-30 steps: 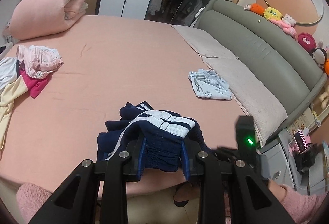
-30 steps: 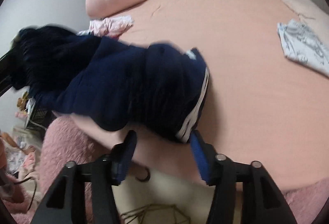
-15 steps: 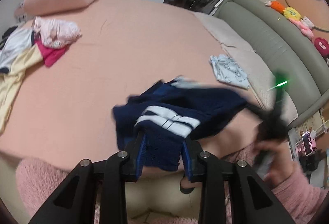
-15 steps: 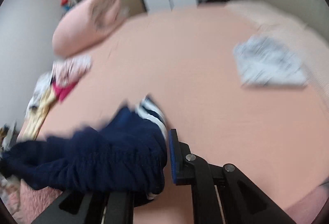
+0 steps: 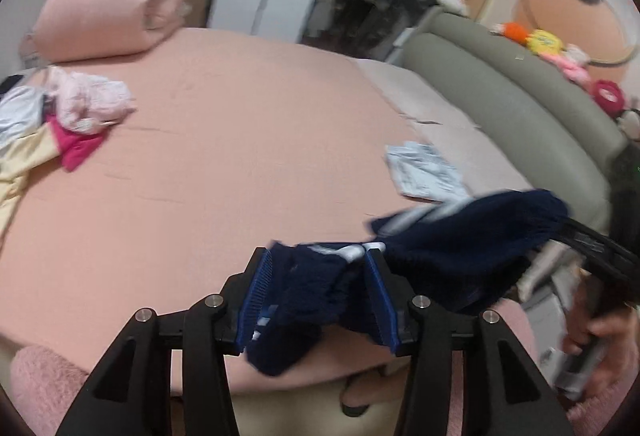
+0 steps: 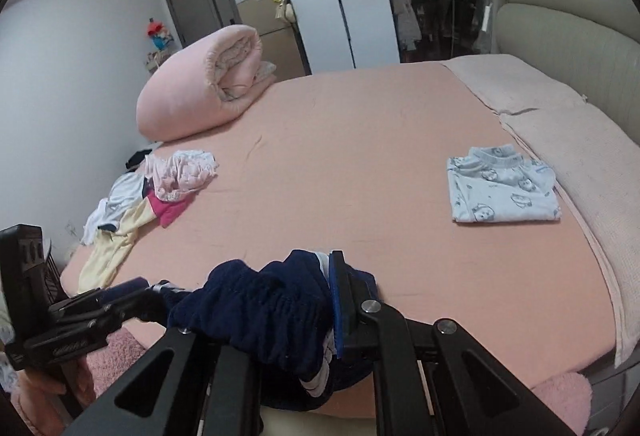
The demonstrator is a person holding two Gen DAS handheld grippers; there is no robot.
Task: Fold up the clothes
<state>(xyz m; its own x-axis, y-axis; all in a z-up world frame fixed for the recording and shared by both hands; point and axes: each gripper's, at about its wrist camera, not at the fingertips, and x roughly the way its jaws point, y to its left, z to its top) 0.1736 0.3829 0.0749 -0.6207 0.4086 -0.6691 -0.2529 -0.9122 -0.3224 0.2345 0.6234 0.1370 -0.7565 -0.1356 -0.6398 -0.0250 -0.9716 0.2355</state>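
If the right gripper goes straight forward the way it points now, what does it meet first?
Apart from the navy shorts it already grips, the right gripper would probably first meet the bare pink bed sheet. The folded light blue garment lies off to the right. Depth is uncertain.

**Clearances on the bed**

The middle of the bed (image 6: pixel 360 163) is bare pink sheet from the near edge through to the far edge; passage there is unobstructed. Far left corner: a rolled pink quilt (image 6: pixel 200 83) blocks it. Left edge: a heap of loose clothes (image 6: pixel 152 195) spreads inward, some hanging over the side. Right side: a folded light-blue garment (image 6: pixel 502 191) lies just beside the pale pillow strip (image 6: pixel 560 123), which runs along the grey headboard (image 6: pixel 568 35). Near edge: navy shorts (image 6: pixel 260 308), bunched and held off the sheet between both grippers, occupy the approach there.
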